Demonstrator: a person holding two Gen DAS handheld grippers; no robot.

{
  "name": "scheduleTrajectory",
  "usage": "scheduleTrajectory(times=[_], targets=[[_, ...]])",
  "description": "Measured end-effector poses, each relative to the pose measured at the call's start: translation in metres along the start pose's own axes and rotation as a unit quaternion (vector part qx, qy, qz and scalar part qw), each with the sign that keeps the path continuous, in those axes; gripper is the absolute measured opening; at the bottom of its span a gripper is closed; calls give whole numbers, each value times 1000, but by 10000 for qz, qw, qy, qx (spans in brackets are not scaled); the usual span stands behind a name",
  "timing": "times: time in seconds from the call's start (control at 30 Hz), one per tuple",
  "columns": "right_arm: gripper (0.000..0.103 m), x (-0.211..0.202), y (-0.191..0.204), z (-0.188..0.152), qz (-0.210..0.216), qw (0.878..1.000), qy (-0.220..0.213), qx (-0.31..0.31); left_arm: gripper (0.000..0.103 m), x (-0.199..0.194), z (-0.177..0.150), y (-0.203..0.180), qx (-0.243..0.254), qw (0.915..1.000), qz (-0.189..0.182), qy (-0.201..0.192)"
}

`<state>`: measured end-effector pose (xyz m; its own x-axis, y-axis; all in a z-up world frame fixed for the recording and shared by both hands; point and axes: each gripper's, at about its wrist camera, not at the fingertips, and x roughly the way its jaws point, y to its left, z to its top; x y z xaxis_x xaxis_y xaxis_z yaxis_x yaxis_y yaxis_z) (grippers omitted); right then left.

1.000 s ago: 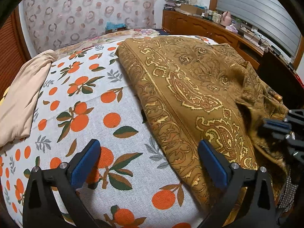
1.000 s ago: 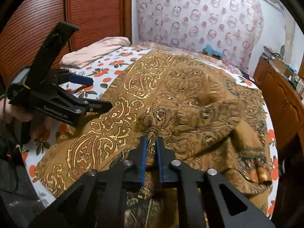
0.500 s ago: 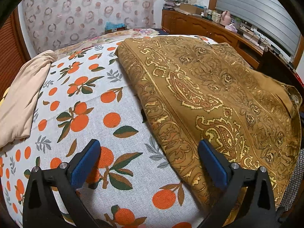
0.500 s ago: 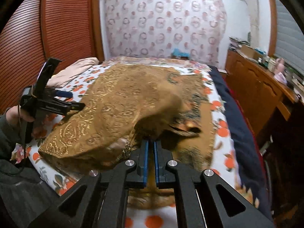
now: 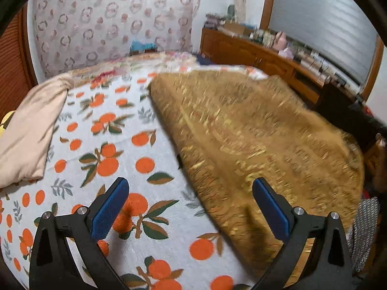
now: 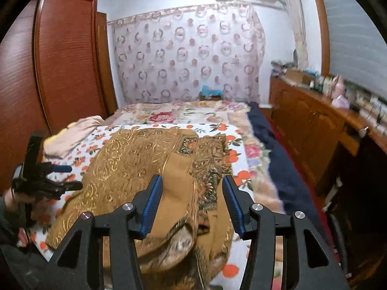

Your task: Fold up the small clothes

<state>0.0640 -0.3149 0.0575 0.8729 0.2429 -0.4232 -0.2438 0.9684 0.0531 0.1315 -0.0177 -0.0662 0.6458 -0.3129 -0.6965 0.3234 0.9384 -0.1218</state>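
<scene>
A brown garment with gold paisley print (image 5: 261, 145) lies spread on the orange-print bed sheet (image 5: 108, 159), blurred by motion in the left wrist view. It also shows in the right wrist view (image 6: 135, 162), its near part folded over and bunched. My left gripper (image 5: 191, 207) is open and empty, hovering over the garment's left edge; it also shows at the left of the right wrist view (image 6: 65, 176). My right gripper (image 6: 191, 203) is open above the bunched near end of the garment, holding nothing.
A folded beige cloth (image 5: 31, 130) lies at the bed's left side. A wooden dresser (image 6: 314, 125) with clutter runs along the right. A red-brown wardrobe (image 6: 60, 60) stands on the left. A dark blue blanket (image 6: 273, 149) lines the bed's right edge.
My right gripper has opened and let go of the garment, after lifting and pulling back. The garment's right part has dropped folded over. My left gripper stayed open and shifted slightly.
</scene>
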Motion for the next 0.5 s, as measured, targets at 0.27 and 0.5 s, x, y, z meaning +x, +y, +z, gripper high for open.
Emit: scheduleTrajectory(times=[0.27,0.5], targets=[[50,67,-7,-20,279,9925,1186,-34,103,-36,3,-20,238,9965,101,-796],[5,47,13,-13,294,9926,994,-629,103,-38,5,-26,306,9957,77,-873]])
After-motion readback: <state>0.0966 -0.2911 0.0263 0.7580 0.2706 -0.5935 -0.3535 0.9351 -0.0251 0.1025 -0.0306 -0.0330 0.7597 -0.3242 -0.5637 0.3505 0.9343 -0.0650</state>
